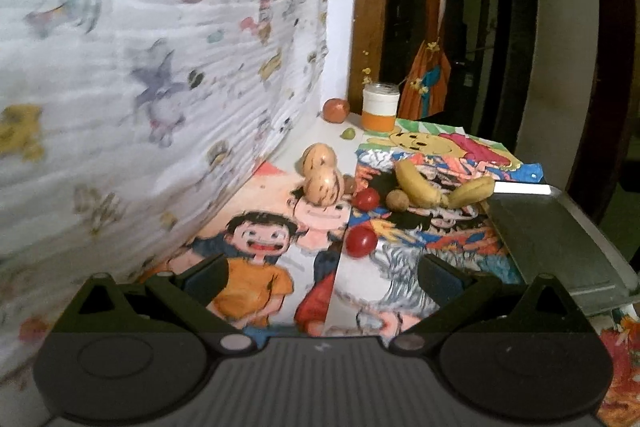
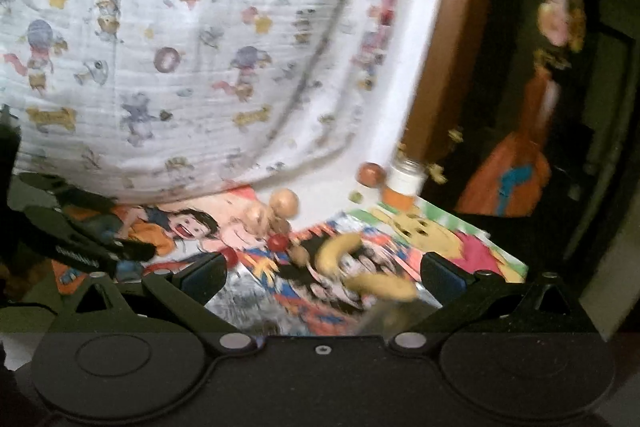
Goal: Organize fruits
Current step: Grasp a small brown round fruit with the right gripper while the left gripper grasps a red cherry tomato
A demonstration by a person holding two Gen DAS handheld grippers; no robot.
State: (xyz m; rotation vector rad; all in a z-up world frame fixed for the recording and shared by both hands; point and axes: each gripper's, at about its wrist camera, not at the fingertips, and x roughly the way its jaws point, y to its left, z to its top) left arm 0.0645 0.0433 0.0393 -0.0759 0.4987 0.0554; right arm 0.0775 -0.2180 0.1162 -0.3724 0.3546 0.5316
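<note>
In the left wrist view, two yellow bananas (image 1: 416, 185) lie on cartoon-printed paper, next to a metal tray (image 1: 560, 239) on the right. Two tan pears (image 1: 322, 173), two red tomatoes (image 1: 360, 242), a brown nut (image 1: 397, 202), a small green fruit (image 1: 348, 133) and a red apple (image 1: 335, 109) lie farther off. My left gripper (image 1: 320, 279) is open and empty, just short of the near tomato. My right gripper (image 2: 320, 279) is open and empty above the bananas (image 2: 360, 267); that view is blurred. The left gripper also shows in the right wrist view (image 2: 100, 247).
A white and orange jar (image 1: 380, 107) stands at the back by a wooden door frame (image 1: 370, 3). A cartoon-printed cloth (image 1: 140, 47) hangs along the left. The table ends to the right, behind the tray.
</note>
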